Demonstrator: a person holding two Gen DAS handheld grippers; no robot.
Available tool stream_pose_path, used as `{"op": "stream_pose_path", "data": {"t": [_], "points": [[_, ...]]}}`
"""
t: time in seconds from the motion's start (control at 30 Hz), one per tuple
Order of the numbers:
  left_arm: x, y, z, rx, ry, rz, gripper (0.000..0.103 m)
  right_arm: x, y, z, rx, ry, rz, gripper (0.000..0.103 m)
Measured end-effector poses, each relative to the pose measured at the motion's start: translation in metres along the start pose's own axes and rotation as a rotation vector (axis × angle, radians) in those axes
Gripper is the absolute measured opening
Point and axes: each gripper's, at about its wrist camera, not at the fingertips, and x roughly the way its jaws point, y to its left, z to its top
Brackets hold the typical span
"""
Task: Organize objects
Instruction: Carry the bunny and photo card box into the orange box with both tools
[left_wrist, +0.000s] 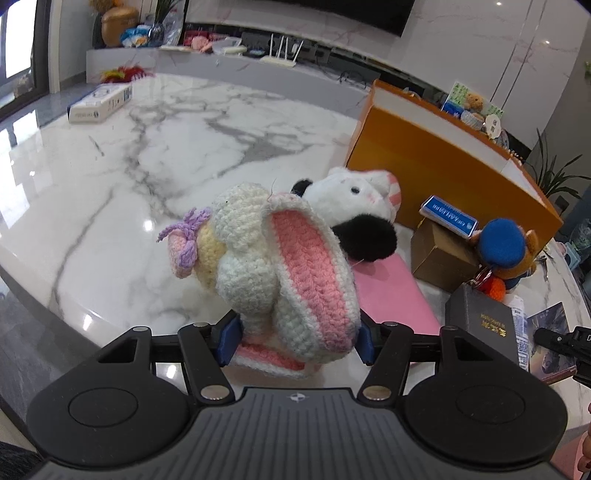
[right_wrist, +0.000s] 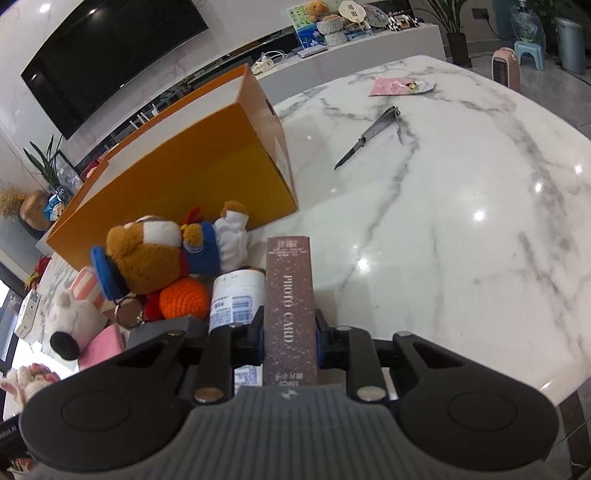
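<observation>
The white marble tabletop (right_wrist: 461, 229) with grey veins carried everything, and the big open orange cardboard box (right_wrist: 192, 173) stood at its far side, the likeliest place for things to go. In front of the box lay a heap: a white and black plush animal (left_wrist: 354, 206), a brown plush bear in a blue cap (right_wrist: 155, 254), an orange crochet ball (right_wrist: 184, 297), a white labelled canister (right_wrist: 236, 295), a flat pink pad (left_wrist: 391, 295) and a small brown carton (left_wrist: 439, 258).

Your left tongs (left_wrist: 295, 343) pinched a white and pink crocheted rabbit toy (left_wrist: 280, 266) low on its body, held above the tabletop just short of the heap. Its long pink-lined ear faced the camera and its length rose up and away from the pads, leaning toward the far left. Your right tongs (right_wrist: 290, 347) were pressed on a slim brown box lettered PHOTO CARD (right_wrist: 290, 306), held just beside the canister; its long axis ran straight along the fingers, pointing away toward the orange box, lettered face up.

To do this step well, you should have kept both grips firm, lifted each thing clear of the heap so nothing snagged the plush toys, and carried it over the box wall before letting go. The slim box would have gone in best end first or laid flat along a wall.
</observation>
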Motion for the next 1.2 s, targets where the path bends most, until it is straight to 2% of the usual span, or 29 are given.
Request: {"op": "stream_pose_path", "data": {"t": [0.23, 0.4, 0.57, 0.73, 0.83, 0.9, 0.97, 1.07, 1.2], "points": [[-0.028, -0.003, 0.008, 0.026, -0.086, -0.029, 0.070, -0.046, 0.013, -0.003, -0.038, -0.076, 0.063, 0.024], [-0.067, -0.028, 0.030, 0.100, -0.231, -0.084, 0.070, -0.083, 0.032, 0.005, -0.086, -0.156, 0.136, 0.024], [-0.083, -0.068, 0.080, 0.160, -0.337, -0.142, 0.070, -0.108, 0.064, 0.045, -0.104, -0.245, 0.232, 0.024], [-0.051, -0.104, 0.143, 0.176, -0.345, -0.204, 0.070, -0.098, 0.103, 0.103, -0.121, -0.320, 0.275, 0.024], [-0.008, -0.124, 0.175, 0.202, -0.293, -0.221, 0.070, -0.068, 0.119, 0.131, -0.152, -0.328, 0.257, 0.024], [0.025, -0.133, 0.188, 0.207, -0.213, -0.229, 0.070, -0.036, 0.127, 0.149, -0.172, -0.289, 0.239, 0.024], [0.061, -0.141, 0.197, 0.239, -0.128, -0.224, 0.070, 0.002, 0.135, 0.168, -0.219, -0.217, 0.204, 0.024], [0.109, -0.152, 0.207, 0.293, -0.015, -0.191, 0.070, 0.057, 0.144, 0.185, -0.337, -0.064, 0.154, 0.024], [0.153, -0.155, 0.205, 0.283, 0.119, -0.189, 0.070, 0.106, 0.141, 0.195, -0.402, 0.113, 0.130, 0.024]]}}
